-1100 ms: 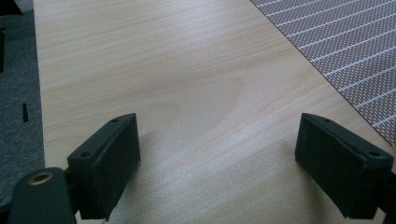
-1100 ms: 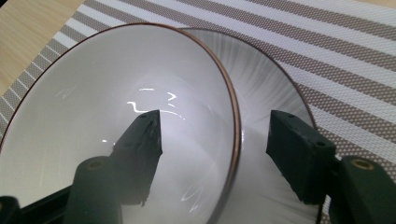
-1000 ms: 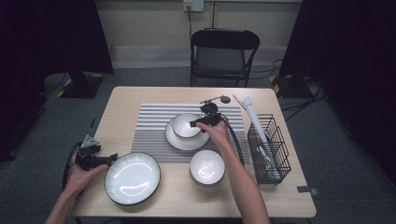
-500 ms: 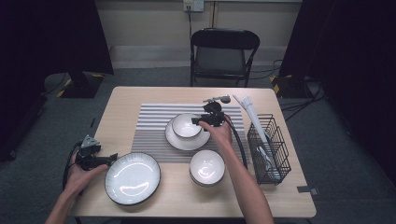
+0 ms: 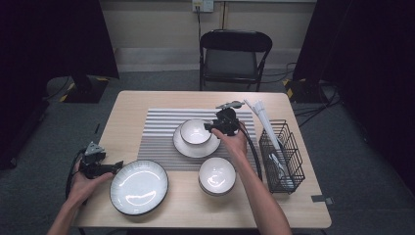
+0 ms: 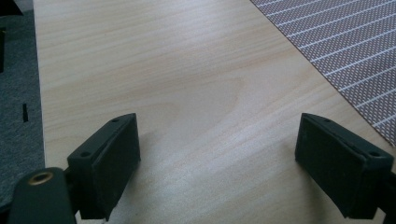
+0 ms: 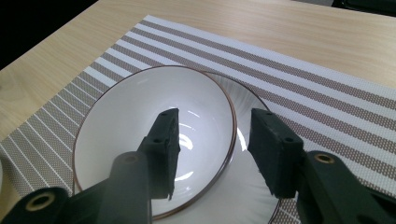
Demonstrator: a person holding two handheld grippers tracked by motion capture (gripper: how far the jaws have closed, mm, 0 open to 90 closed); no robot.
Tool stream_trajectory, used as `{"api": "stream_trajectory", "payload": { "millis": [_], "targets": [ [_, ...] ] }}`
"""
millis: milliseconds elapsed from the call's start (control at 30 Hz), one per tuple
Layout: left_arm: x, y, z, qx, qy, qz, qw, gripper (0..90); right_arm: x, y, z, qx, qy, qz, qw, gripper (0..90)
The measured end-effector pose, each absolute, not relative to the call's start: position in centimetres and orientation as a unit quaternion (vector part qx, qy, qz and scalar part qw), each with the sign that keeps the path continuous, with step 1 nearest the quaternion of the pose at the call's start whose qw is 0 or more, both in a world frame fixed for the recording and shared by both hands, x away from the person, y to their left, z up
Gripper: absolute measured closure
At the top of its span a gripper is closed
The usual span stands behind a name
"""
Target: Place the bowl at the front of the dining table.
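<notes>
Right hand-held gripper jaws closing astride the glossy white bowl rim, contact unclear. Saucer beneath is half hidden. Left hand-held gripper is wide apart over bare woodgrain tabletop.

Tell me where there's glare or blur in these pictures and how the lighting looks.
High view: bright centre, dark corners, glare patches on the large dark-rimmed white plate and the front white bowl. Right gripper view: sharp highlights inside the brown-rimmed white bowl, near tool parts soft. Left gripper view: even light on the pale wooden table, soft shadows beside the jaws.
</notes>
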State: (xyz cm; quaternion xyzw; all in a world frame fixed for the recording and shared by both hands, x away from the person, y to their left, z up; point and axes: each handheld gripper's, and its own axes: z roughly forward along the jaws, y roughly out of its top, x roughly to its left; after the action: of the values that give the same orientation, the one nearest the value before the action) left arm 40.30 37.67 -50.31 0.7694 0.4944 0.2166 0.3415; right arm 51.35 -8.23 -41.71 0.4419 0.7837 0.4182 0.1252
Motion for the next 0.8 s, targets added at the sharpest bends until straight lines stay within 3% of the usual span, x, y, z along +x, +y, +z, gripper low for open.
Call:
{"api": "stream_trajectory", "payload": {
  "millis": [133, 800],
  "targets": [
    [40.3, 37.7, -50.3, 0.769, 0.494, 0.216, 0.342, 13.6, 50.9, -8.5, -41.7, 0.460, 0.776, 0.415, 0.114, 44.9],
    [40.3, 37.7, -50.3, 0.769, 0.495, 0.216, 0.342, 13.6, 47.8, -11.0, -40.9, 0.466, 0.747, 0.458, 0.120, 34.3]
  ]
}}
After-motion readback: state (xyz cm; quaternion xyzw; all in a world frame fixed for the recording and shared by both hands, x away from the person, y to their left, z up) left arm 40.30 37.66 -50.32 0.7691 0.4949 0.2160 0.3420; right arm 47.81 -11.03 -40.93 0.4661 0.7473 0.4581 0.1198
